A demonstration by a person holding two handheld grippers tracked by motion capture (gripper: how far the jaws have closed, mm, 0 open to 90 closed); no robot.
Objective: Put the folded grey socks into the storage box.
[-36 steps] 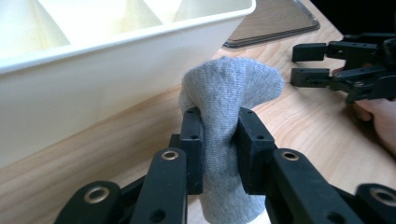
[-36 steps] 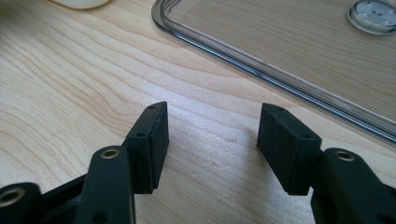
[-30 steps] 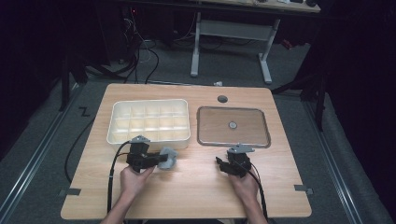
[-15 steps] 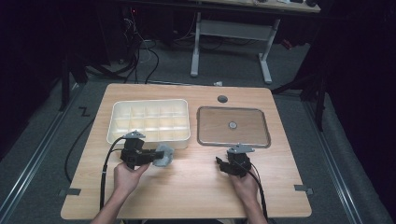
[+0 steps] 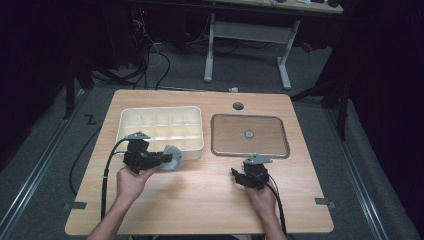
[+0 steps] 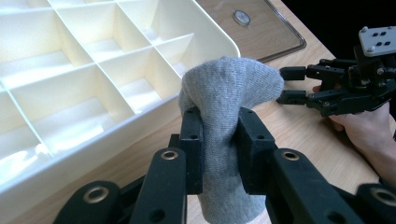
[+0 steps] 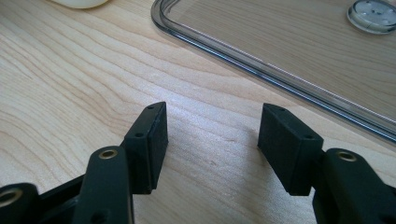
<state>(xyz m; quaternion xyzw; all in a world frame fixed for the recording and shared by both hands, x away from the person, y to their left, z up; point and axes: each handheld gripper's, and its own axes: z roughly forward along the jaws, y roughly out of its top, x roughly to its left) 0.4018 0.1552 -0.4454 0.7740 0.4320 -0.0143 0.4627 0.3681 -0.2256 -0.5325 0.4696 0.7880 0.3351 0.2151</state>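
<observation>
Above table (image 5: pixel 200 200): sock (image 6: pixel 224 112) in left hand-held gripper (image 6: pixel 219 149)

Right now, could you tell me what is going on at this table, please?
A person is working with a hand-held gripper in each hand. The left hand-held gripper is clamped on a rolled grey sock, holding it just off the near edge of the cream divided box, whose compartments look empty. The box's clear lid lies flat on the wooden table beside it. The right hand-held gripper sits open over the bare tabletop near the lid, holding nothing.
</observation>
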